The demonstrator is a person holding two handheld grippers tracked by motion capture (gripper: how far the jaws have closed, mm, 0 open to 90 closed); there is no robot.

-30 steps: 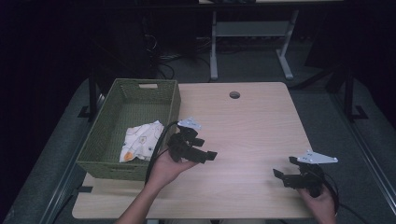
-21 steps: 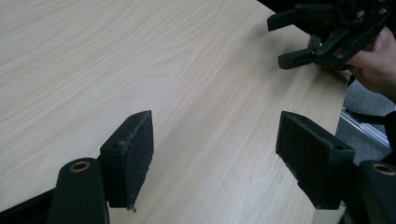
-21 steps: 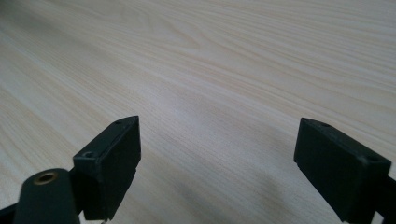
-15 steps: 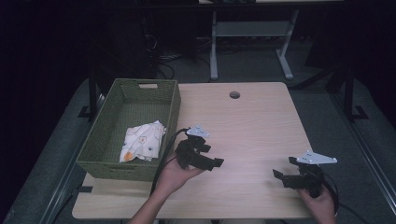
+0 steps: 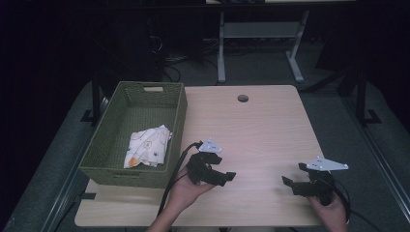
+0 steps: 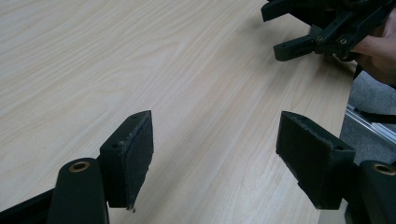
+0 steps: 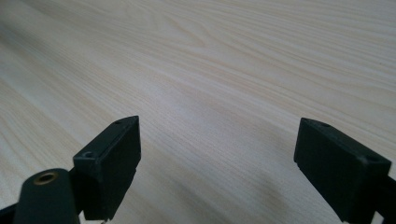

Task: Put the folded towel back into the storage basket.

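Wood-grain high view: left gripper (image 5: 227,176) and right gripper (image 5: 293,184) hover low over bare worktop (image 5: 261,125); cloth (image 5: 147,146) lies in green basket (image 5: 176,104), left of frame.
Left gripper view: jaws released, empty.
Right gripper view: jaws spread, empty.
Judgement: nothing needs gripping; hold both level.

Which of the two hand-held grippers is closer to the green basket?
The left gripper: it sits just beside the green basket, off its near right corner. The right gripper is far across the table.
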